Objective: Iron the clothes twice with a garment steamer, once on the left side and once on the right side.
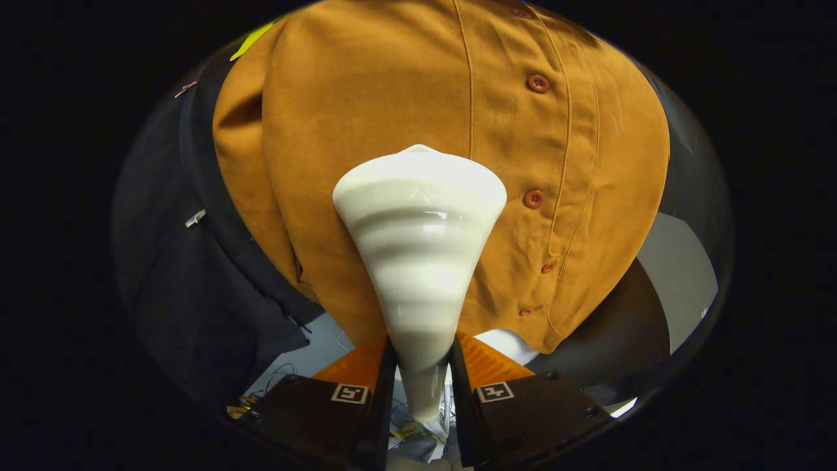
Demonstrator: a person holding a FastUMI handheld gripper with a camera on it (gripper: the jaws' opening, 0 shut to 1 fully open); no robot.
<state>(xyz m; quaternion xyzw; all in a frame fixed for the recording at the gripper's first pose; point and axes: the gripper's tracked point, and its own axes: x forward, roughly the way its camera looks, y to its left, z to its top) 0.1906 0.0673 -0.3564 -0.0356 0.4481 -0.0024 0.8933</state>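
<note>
A white garment steamer [418, 255] with a wide cone-shaped head rises from between my fingers, and my gripper [422, 366] is shut on its narrow handle. Its head presses flat against a hanging mustard-brown shirt [392, 104], on the panel left of the button placket [535, 196]. The shirt's left sleeve hangs beside the steamer. Its lower hem ends just beyond my right finger [487, 366]. The steamer's face is hidden against the fabric.
A dark garment [196, 275] hangs just left of the brown shirt. Pale floor [677, 275] and a dark round base show under the shirt on the right. Loose cables [274, 379] lie on the floor below my left finger.
</note>
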